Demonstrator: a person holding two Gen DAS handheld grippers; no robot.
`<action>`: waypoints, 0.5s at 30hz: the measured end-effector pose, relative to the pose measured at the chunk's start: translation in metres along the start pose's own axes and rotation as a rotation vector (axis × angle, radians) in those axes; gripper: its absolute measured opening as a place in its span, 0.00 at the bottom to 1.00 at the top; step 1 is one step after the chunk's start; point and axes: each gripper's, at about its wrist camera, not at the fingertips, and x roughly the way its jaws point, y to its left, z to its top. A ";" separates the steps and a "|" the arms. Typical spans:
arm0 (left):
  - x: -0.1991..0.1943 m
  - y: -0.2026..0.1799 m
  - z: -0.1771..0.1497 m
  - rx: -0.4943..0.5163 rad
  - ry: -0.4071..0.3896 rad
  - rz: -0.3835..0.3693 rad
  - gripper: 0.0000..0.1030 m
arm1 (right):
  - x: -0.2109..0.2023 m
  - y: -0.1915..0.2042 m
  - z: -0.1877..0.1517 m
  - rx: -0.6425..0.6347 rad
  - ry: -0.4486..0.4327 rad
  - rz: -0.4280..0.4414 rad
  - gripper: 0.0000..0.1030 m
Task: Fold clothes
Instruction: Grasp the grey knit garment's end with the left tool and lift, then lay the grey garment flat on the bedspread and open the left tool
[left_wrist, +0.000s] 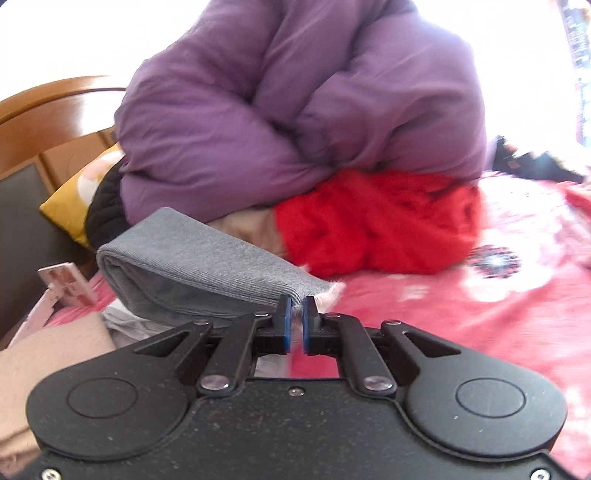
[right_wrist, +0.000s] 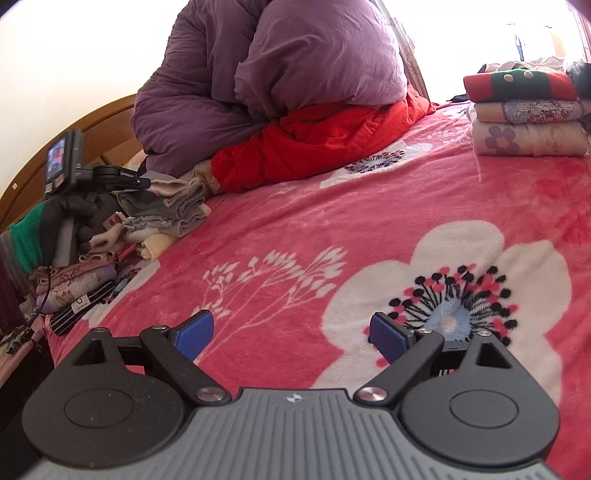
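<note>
Nearest the right wrist camera, the right gripper (right_wrist: 290, 338) hangs over a pink fleece blanket with white flower prints (right_wrist: 295, 236), its blue-padded jaws spread wide with nothing between them.

Behind it on the bed rises the bulky purple quilted duvet (right_wrist: 258, 74), bunched into a heap, with a bright red padded garment (right_wrist: 314, 144) pressed under its lower edge. At the far right of the blanket stands a neat stack of folded clothes (right_wrist: 524, 114), a red-and-green knit on top of pale floral pieces. At the left edge lies a lower, looser pile of folded and crumpled garments (right_wrist: 159, 221), beside a curved brown wooden headboard (right_wrist: 55, 155).

A gloved hand with a green cuff (right_wrist: 51, 229) grips the handle of the left gripper (left_wrist: 294, 314) over that pile. In the left wrist view its jaws are pressed together, pinching the corner of a grey ribbed knit garment (left_wrist: 207, 269). The cloth is folded double and lifted off the pile, stretching away to the left of the fingertips, in front of the red garment.
</note>
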 end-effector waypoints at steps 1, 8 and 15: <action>-0.012 -0.007 0.000 -0.006 -0.008 -0.024 0.03 | -0.002 0.000 0.001 0.004 -0.006 0.002 0.88; -0.092 -0.065 -0.018 -0.082 -0.032 -0.206 0.03 | -0.021 -0.012 0.008 0.064 -0.060 -0.006 0.88; -0.144 -0.129 -0.048 -0.134 0.005 -0.402 0.03 | -0.057 -0.035 0.011 0.177 -0.122 -0.065 0.88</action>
